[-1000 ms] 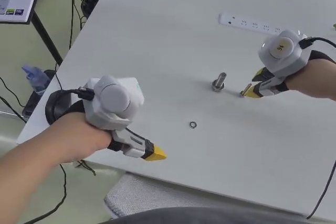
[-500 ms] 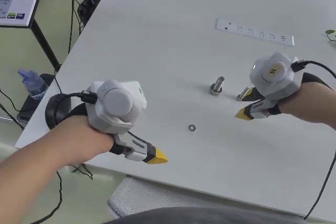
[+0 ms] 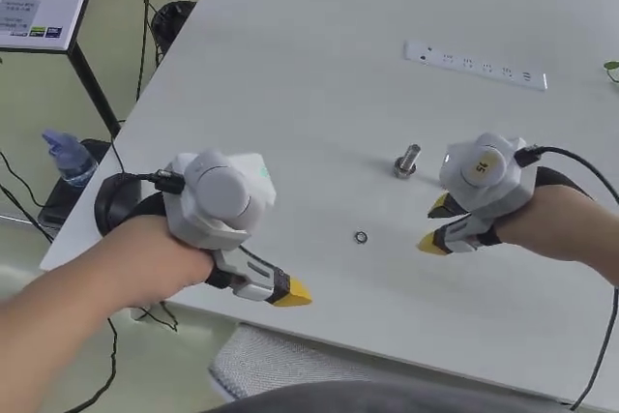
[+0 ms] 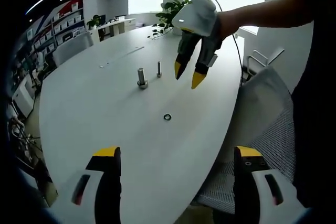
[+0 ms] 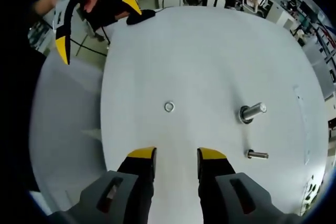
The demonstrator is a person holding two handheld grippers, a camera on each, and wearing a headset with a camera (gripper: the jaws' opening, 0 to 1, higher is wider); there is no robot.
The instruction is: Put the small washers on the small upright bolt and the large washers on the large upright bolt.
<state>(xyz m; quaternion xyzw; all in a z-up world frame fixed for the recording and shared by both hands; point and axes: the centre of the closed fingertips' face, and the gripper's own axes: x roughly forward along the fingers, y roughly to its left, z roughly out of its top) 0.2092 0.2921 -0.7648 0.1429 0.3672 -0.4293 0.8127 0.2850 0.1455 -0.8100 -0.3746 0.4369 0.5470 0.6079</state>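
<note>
Hovering at the near edge of the counter, the left hand-held gripper has its jaws spread wide with nothing between them. The right hand-held gripper hangs above the counter, jaws parted and empty. Between the two grippers a washer lies flat on the counter, apart from both. The large bolt stands upright just beyond the right hand-held gripper; the small bolt stands near it. A power strip lies farther back.
</note>
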